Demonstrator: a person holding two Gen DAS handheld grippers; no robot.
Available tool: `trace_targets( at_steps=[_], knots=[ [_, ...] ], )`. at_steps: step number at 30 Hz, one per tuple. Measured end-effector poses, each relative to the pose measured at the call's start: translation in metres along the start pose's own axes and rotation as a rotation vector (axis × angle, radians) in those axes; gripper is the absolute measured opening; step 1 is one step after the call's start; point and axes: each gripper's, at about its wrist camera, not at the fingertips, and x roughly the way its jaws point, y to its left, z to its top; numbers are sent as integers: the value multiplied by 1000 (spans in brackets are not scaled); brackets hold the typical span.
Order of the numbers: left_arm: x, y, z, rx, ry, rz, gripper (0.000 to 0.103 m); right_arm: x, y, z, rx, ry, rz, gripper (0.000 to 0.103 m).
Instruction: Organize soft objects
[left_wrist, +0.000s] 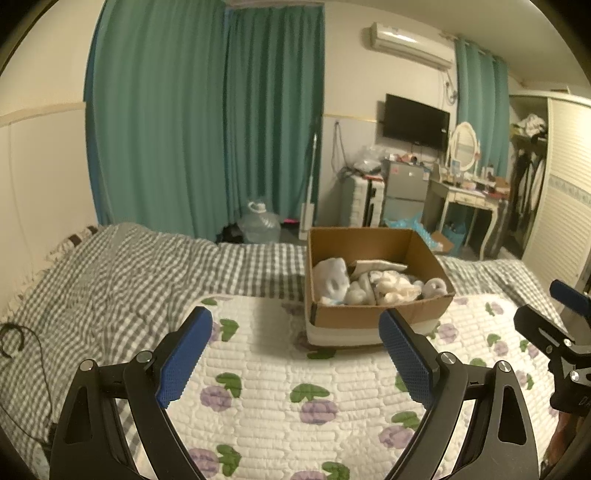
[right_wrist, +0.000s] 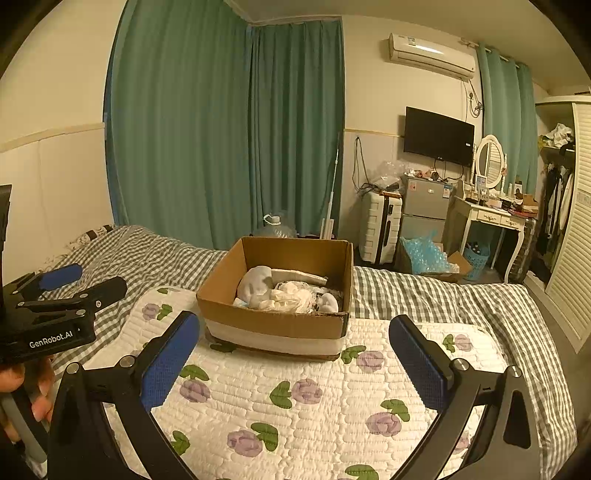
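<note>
A brown cardboard box sits on a white quilted mat with purple flowers on the bed. Inside it lies a pile of white soft objects, including a pale plush with a face. My left gripper is open and empty, held above the mat just short of the box. My right gripper is open and empty, also facing the box from the near side. Each gripper shows at the edge of the other's view.
A grey checked duvet covers the bed around the mat. A black cable lies on the duvet at left. Beyond the bed stand teal curtains, a water jug, a suitcase, a small fridge and a dressing table.
</note>
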Motion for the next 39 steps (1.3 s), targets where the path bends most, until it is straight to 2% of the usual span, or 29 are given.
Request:
trace_targets(
  at_steps=[39],
  knots=[
    [2,3,0,6,13,4,93,-4,2,-1,15,11,9,103]
  ],
)
